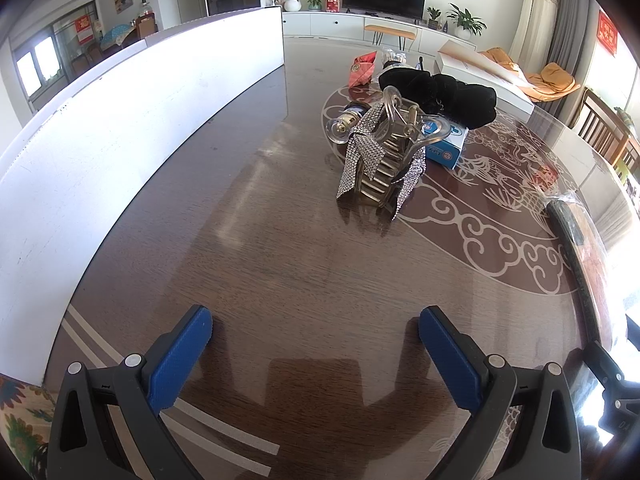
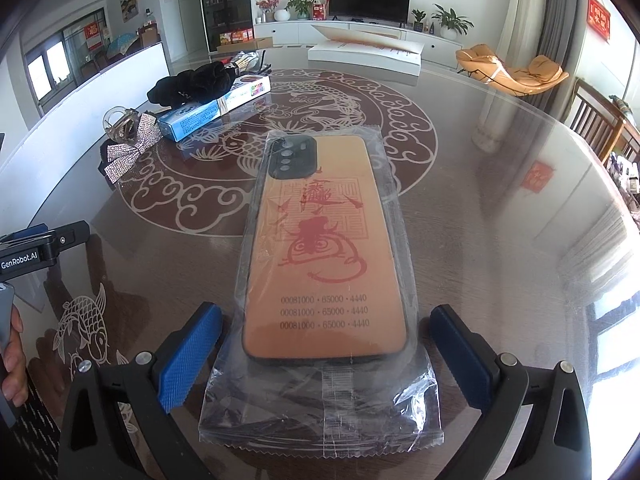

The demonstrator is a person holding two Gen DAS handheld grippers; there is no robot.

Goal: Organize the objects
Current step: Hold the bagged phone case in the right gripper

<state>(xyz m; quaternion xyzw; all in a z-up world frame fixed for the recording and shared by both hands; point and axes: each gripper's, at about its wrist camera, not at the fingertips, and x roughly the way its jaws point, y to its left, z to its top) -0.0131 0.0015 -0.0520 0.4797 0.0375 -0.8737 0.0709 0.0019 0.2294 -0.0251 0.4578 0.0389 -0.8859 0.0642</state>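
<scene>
The right hand-held gripper was seen spread wide over the tabletop, its 2 blue pads standing clear on either side of a phone case. The case, orange with a red print and 3 lines of digits, lay flat inside a clear plastic bag, its camera cutout pointed away from the gripper. The near end of the bag lay between the pads, but neither pad was seen pressing on it. No thing was held.

The left hand-held gripper was likewise seen spread, with only bare tabletop between its pads. A white board stood along the tabletop's left edge.

Farther off, a cluster of things was seen near the middle of the tabletop. A clear hair claw with a rhinestone bow stood nearest the left gripper, just beside a blue box. A black scrunchie rested on the box. A red packet lay behind them, and a flat white box lay at the far side.

In the right view the same bow, blue box and scrunchie were seen well apart from the case, off to its left. Fingers of a person's hand were seen at the left edge of that view, below the body of the other gripper.
</scene>
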